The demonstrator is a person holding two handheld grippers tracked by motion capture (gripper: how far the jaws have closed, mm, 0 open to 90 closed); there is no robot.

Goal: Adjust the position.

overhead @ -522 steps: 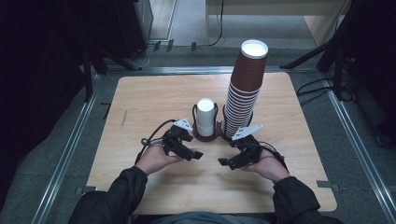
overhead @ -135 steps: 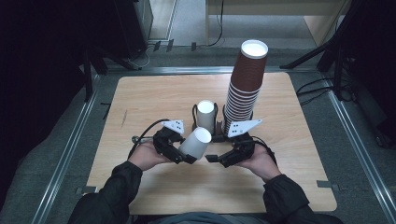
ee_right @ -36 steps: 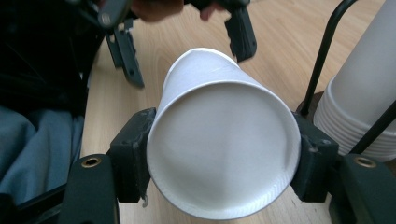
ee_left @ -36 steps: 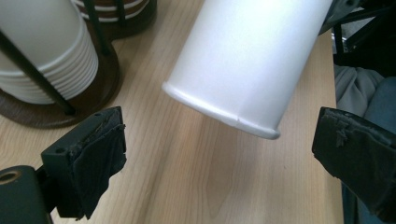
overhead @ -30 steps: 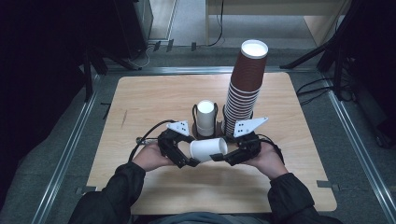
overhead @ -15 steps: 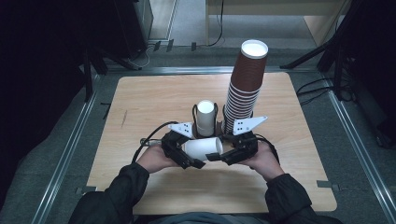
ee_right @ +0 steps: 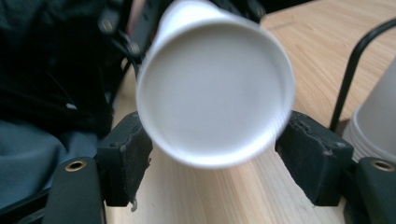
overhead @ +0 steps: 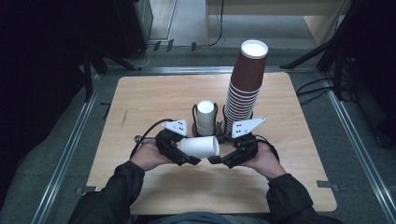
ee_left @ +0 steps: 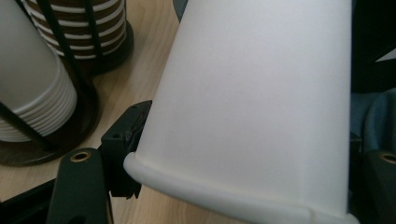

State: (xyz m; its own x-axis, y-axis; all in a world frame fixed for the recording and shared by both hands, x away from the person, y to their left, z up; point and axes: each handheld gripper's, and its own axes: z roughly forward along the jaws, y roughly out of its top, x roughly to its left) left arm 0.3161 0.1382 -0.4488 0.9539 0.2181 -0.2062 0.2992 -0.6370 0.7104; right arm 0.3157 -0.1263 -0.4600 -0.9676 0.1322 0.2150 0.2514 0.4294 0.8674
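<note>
Cup [overhead: 200,146] lies sideways, mid-air, lower centre of the high view, just above the counter [overhead: 140,102], between both hands. Left hand-held gripper [overhead: 184,156] is closed on its rim end; in the left gripper view the pad [ee_left: 125,135] presses the wall right at the rolled rim. Right hand-held gripper [overhead: 215,159] sits at the cup's other end: the right gripper view shows the cup's round end [ee_right: 215,91] between its pads [ee_right: 125,156], jaws wide, small gaps either side, so not yet gripping, as far as I can tell.

Risks, my read:
- Paper wall is thin; hard squeeze from the right crushes or ovalises it.
- Left releasing before right closes: cup drops and rolls.
- Taper means the pinch could slide off.
- Elbows swinging near the tall brown stack [overhead: 245,79] and white stack in the wire holder [overhead: 205,116], upper centre, could topple them.
</note>
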